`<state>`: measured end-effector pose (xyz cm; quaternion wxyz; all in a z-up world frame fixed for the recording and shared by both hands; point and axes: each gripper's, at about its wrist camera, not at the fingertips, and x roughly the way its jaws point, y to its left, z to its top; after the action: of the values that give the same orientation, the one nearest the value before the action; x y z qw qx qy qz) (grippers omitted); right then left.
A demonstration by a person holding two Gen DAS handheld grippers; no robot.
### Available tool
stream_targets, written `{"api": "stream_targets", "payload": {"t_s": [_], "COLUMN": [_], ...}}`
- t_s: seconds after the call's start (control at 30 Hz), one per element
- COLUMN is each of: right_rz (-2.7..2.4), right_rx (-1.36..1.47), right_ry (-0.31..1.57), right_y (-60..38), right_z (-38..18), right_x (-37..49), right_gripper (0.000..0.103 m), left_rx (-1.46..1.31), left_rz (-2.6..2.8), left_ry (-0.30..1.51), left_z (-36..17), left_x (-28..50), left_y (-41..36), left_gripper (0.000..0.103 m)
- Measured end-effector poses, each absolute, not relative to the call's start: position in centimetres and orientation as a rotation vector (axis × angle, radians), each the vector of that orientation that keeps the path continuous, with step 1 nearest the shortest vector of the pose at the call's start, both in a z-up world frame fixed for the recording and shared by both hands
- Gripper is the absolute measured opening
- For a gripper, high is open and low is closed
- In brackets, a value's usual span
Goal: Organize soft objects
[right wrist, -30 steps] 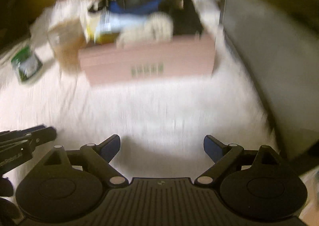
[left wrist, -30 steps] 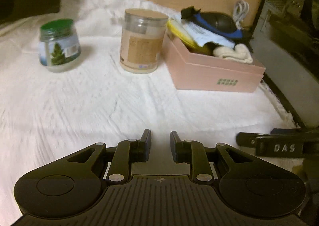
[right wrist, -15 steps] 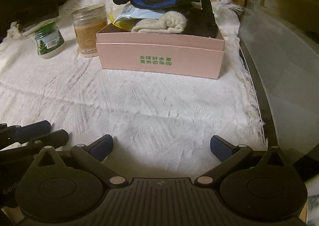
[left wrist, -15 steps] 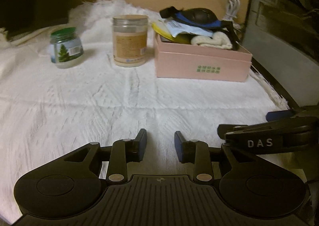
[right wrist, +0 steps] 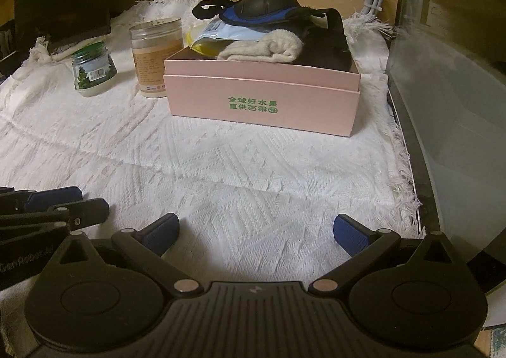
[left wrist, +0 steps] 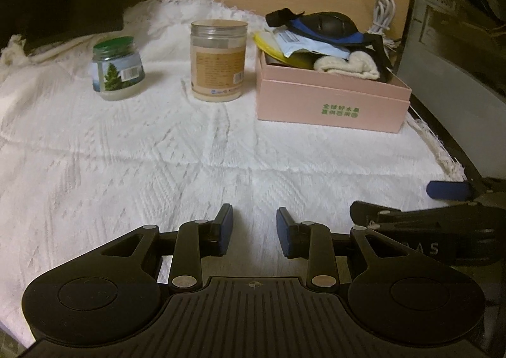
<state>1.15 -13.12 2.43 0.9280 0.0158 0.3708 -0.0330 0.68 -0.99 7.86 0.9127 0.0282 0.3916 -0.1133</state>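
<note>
A pink box (right wrist: 262, 99) stands on the white cloth (right wrist: 221, 168) and holds soft things: a beige rolled sock (right wrist: 268, 47), a blue and black knee pad (right wrist: 262, 9), a black cloth (right wrist: 329, 48) and a pale packet (right wrist: 227, 32). The box also shows in the left wrist view (left wrist: 329, 102) at the far right. My left gripper (left wrist: 254, 233) hangs low over the near cloth, jaws a little apart and empty. My right gripper (right wrist: 256, 231) is wide open and empty, well short of the box.
A green-lidded jar (left wrist: 117, 73) and a taller tan-lidded jar (left wrist: 218, 61) stand left of the box. A dark panel with a glass face (right wrist: 449, 105) runs along the right edge. A white cable (left wrist: 382, 13) hangs behind the box.
Both grippers have drawn back and risen from the box, which looks smaller now. The left jaws have opened slightly. The right view has gone from blurred to steady.
</note>
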Motion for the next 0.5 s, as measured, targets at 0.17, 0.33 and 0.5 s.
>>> {"api": "stream_targets", "payload": {"t_s": [0.17,0.33,0.5], "right_rz": [-0.066,-0.066,-0.067], "right_rx": [0.032,0.032,0.032], "right_ry": [0.76,0.76,0.759], "right_y": [-13.22,-13.21,-13.14], "right_z": [2.42,2.42,2.41], "right_x": [1.14,1.16,1.13], "right_gripper": [0.103,0.103,0.103], "left_rx": [0.07,0.067,0.063], "left_rz": [-0.237,-0.237,-0.231], "left_ry": [0.804,0.805,0.805], "left_z": [7.87,7.89,7.9], "left_x": [0.37,0.39,0.44], "left_y": [-0.88,-0.89,-0.9], "left_gripper": [0.031,0.031,0.031]}}
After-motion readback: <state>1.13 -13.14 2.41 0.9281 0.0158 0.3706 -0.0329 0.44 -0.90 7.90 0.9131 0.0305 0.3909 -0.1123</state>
